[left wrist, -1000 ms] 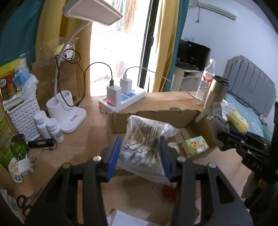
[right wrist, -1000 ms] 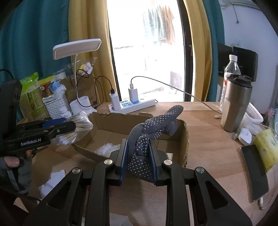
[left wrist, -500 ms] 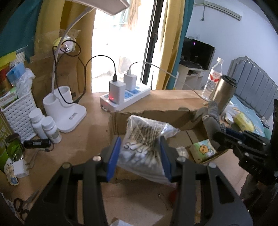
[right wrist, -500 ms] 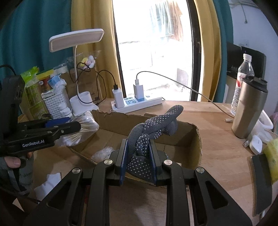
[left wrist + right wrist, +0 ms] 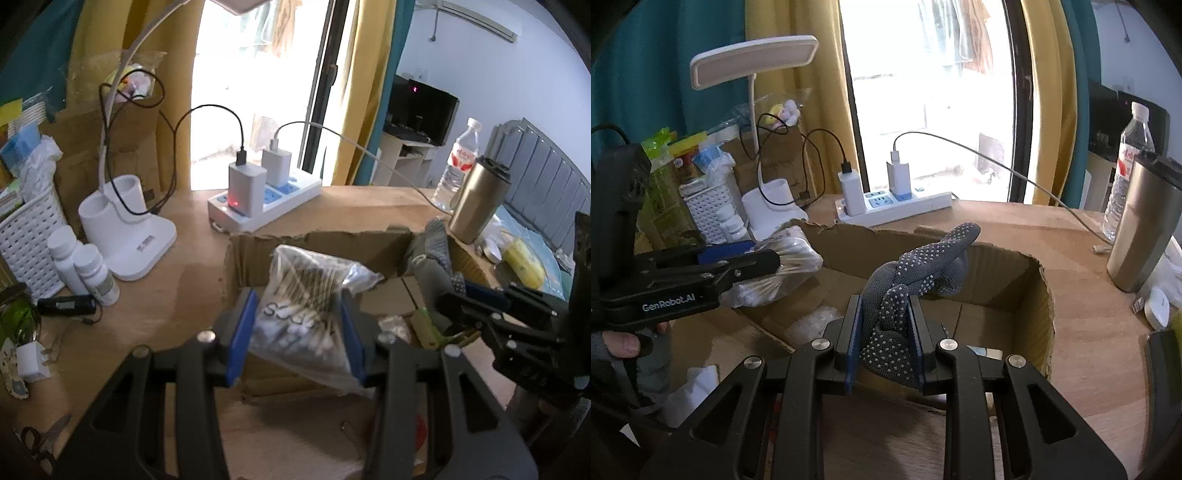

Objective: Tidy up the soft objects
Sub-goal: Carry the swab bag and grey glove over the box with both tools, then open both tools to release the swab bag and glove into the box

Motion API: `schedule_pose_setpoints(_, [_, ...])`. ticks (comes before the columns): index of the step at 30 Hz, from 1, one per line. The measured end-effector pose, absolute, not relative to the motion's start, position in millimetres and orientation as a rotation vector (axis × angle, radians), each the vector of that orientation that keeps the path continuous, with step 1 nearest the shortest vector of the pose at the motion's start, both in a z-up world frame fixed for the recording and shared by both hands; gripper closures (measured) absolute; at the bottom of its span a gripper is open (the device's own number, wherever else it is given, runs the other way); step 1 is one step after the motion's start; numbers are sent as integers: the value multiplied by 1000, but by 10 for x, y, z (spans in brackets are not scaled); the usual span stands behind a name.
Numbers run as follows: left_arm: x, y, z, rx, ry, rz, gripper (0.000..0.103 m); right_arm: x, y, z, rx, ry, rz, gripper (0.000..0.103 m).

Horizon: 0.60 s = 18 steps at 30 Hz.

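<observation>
My left gripper is shut on a clear bag of cotton swabs and holds it over the near left edge of an open cardboard box. The bag and left gripper also show in the right wrist view. My right gripper is shut on a grey dotted glove, held over the box's near edge. The glove shows at the right in the left wrist view. Small packets lie inside the box.
A white power strip with chargers, a desk lamp base, white bottles and a white basket stand behind and left of the box. A steel tumbler and water bottle stand at the right.
Both grippers have moved forward, closer over the box, each still holding its item. The objects at the back look nearer.
</observation>
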<state>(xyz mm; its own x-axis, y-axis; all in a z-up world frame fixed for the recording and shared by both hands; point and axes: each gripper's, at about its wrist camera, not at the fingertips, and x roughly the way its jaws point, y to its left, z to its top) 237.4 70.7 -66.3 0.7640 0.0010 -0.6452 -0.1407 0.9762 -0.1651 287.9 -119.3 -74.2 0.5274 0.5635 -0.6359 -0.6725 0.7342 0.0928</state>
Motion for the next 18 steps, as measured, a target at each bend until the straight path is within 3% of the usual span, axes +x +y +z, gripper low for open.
schedule_pose_setpoints(7, [2406,706,-692,-203,707,92,57,2896,-1151,-794,-193,723,748,78])
schedule_pose_setpoints(15, [2357,714,-628,-221,680,90,48,2887,-1164,-765,-186,719,728,56])
schedule_pose_setpoints(18, [2305,729,-576,-236,657,90,32,2866,-1191,-747,-185,715,722,55])
